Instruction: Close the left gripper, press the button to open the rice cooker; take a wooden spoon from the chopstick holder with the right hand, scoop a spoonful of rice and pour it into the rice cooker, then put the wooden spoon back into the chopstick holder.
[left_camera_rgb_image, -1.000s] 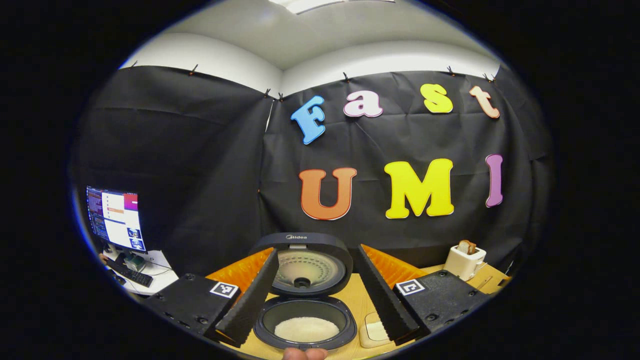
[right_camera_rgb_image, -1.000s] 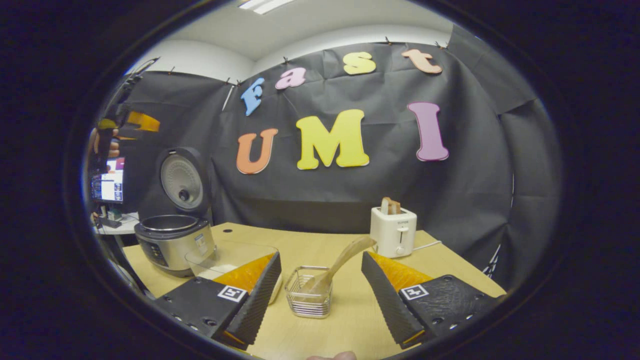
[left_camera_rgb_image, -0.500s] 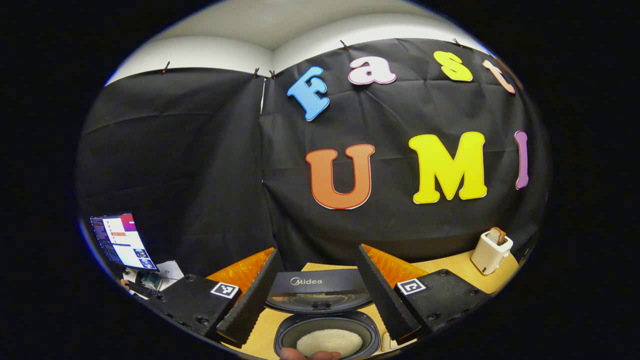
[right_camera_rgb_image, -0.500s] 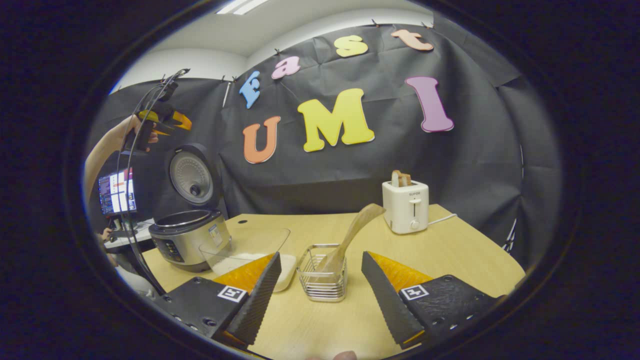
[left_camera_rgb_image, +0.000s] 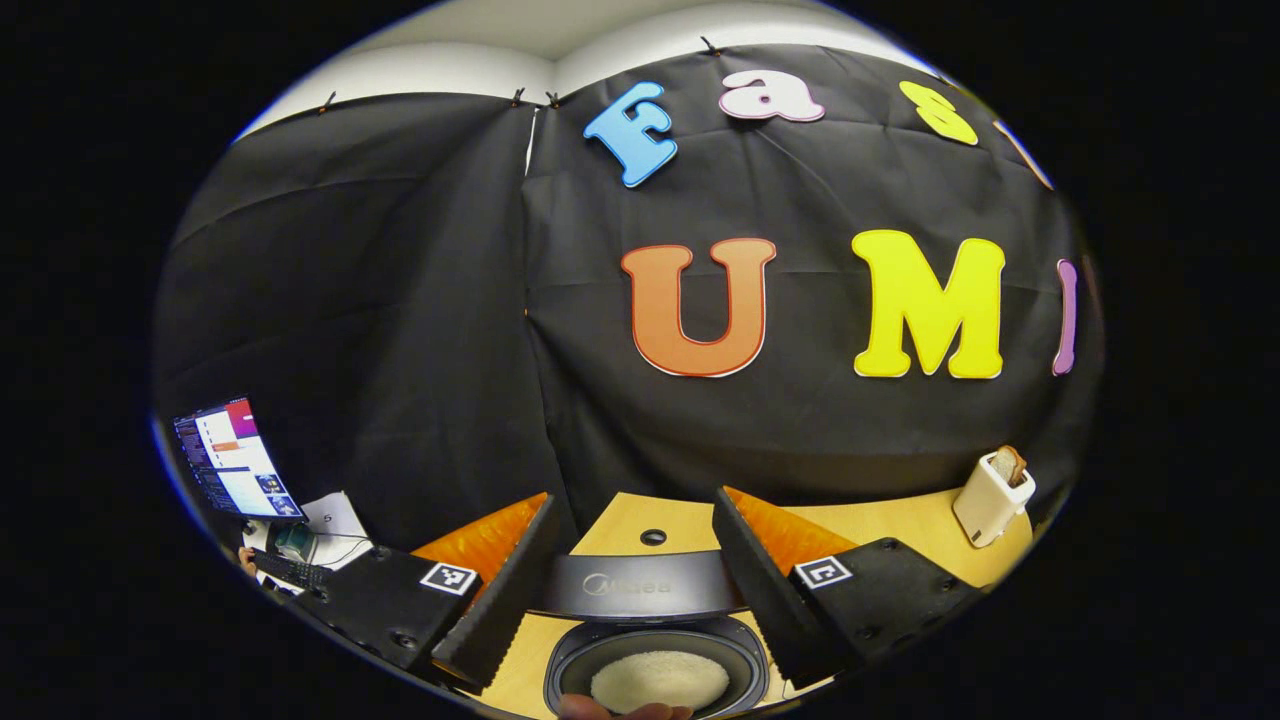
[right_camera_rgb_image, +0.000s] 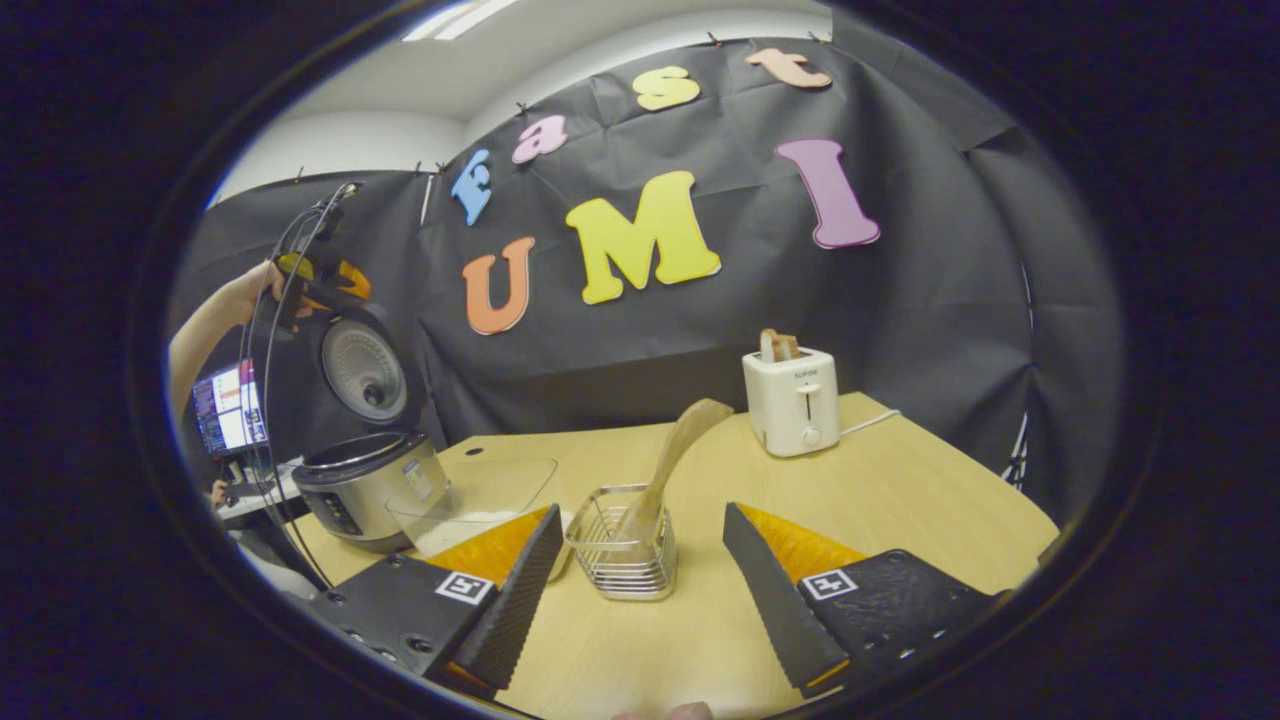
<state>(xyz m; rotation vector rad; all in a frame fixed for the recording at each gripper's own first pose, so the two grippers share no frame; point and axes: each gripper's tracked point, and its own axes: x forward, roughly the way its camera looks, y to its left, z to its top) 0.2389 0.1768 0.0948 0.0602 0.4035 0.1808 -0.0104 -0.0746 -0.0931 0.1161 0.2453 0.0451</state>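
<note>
Wooden spoon in chopstick holder between spread right gripper jaws, untouched; left gripper jaws apart.

- A white toaster stands on the wooden table, toward 1 o'clock in the right gripper view, with a slice of bread poking up from its slot.
- A white cord trails from the toaster's side along the tabletop toward 3 o'clock.
- In the left gripper view the same toaster sits at 4 o'clock, tilted by the lens.
- A lit monitor glows at 8 o'clock in the left gripper view, on a side desk, with a dark keyboard just below it.
- A small round hole marks the tabletop near 6 o'clock in the left gripper view.
</note>
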